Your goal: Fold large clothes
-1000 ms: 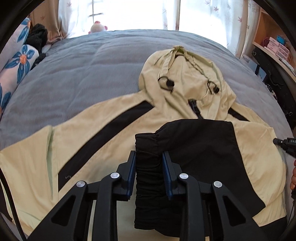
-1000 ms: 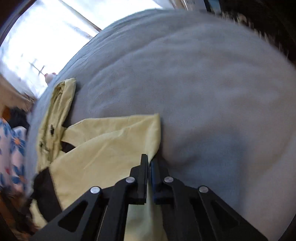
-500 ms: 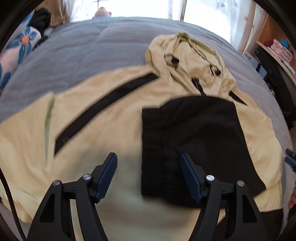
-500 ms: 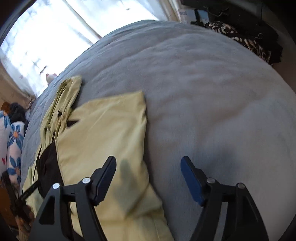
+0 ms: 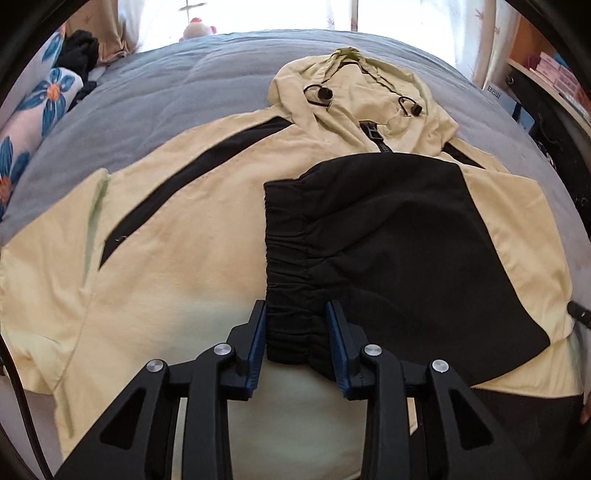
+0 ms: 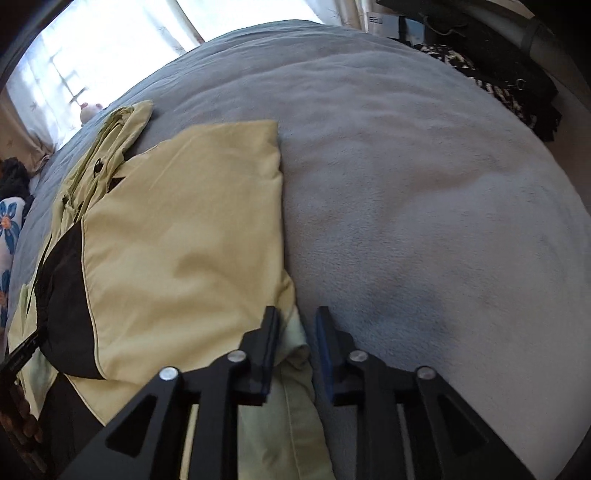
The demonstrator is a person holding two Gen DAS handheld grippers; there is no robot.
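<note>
A pale yellow hooded jacket (image 5: 192,229) with black panels lies front up on the grey bed (image 5: 155,103). Its right sleeve is folded across the chest, black cuff (image 5: 291,266) toward me. My left gripper (image 5: 295,325) straddles the lower end of that black cuff, jaws partly closed around it with small gaps either side. In the right wrist view the folded jacket (image 6: 184,240) lies left of centre. My right gripper (image 6: 295,332) straddles a bunched fold at the jacket's right edge (image 6: 295,343), jaws narrowly apart.
Floral pillows (image 5: 33,122) and dark clothes lie at the far left of the bed. A stuffed toy (image 5: 195,29) sits by the window. Shelves (image 5: 554,81) stand at the right. Dark clothing (image 6: 498,85) lies past the bed's right side.
Both grippers opened wide half a second ago. Both have since narrowed again, the left around the black cuff and the right around the jacket's edge fold.
</note>
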